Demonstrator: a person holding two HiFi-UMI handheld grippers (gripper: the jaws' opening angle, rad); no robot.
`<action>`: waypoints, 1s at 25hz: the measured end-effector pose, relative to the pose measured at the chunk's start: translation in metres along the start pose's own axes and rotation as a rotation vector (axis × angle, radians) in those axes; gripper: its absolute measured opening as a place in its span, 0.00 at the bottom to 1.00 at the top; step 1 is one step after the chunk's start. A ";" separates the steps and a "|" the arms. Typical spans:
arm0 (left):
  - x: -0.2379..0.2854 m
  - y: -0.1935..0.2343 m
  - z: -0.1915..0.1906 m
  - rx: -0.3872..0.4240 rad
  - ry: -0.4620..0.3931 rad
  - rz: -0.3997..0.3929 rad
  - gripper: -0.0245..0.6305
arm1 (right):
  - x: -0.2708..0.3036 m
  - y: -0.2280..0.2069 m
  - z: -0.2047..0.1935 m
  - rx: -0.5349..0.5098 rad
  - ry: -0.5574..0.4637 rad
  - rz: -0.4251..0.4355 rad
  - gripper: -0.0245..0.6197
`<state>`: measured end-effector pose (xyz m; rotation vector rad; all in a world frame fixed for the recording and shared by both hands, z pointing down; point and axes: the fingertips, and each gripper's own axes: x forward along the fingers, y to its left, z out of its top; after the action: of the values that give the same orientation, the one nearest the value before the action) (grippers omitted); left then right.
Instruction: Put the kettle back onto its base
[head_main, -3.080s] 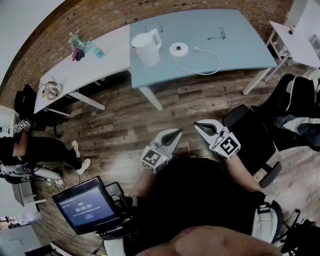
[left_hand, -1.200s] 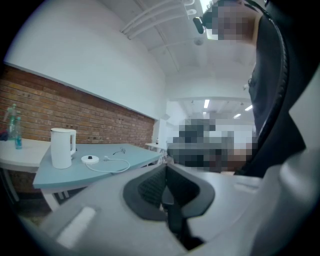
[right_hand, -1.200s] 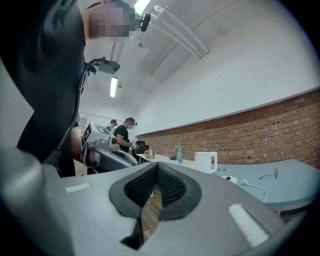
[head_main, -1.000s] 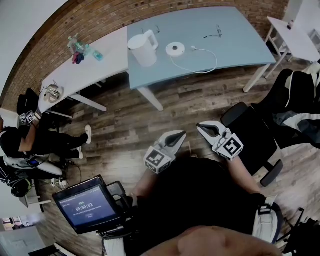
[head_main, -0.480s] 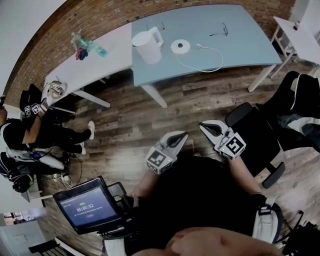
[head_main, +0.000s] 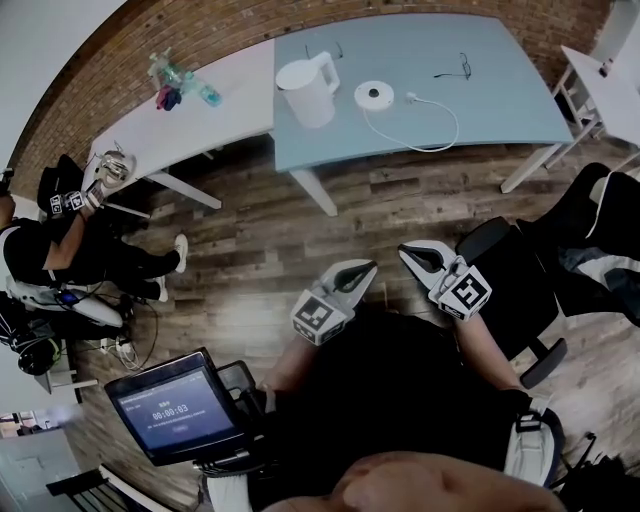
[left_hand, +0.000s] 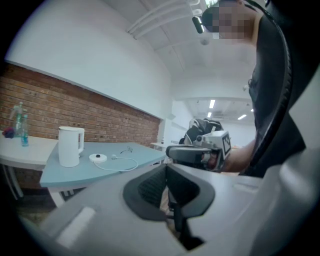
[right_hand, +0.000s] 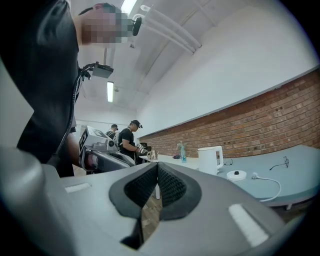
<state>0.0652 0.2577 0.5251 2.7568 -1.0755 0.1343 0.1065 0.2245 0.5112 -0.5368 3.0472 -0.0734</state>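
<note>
- Neither left gripper (head_main: 360, 269) nor right gripper (head_main: 410, 251) has shifted much since earlier; I read both jaws closed, empty.
- White plastic kettle (head_main: 308, 90) unmoved: upright on blue-grey table (head_main: 490, 75), just beside round white base (head_main: 373, 95), not on it; contents unseen.

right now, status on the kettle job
Left tongs, right tongs shut, empty. Kettle upright on blue table, beside base, apart. Only floor between.

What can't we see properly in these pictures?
- Inside the kettle: in all views, its own white wall hides it.
- Print on the screen: in the head view, too small to read.
- The white table at the right: in the head view, cut off by the edge.
</note>
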 end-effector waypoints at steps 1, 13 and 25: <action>0.000 0.003 0.000 -0.008 0.005 0.000 0.04 | 0.004 -0.002 0.001 0.000 -0.002 0.004 0.04; -0.006 0.061 0.006 -0.048 0.014 0.035 0.04 | 0.063 -0.025 -0.002 0.009 0.022 0.050 0.04; -0.001 0.104 0.014 -0.058 0.023 0.006 0.04 | 0.103 -0.048 0.002 0.000 0.019 0.042 0.04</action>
<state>-0.0059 0.1801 0.5248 2.6941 -1.0653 0.1328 0.0257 0.1442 0.5081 -0.4752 3.0748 -0.0777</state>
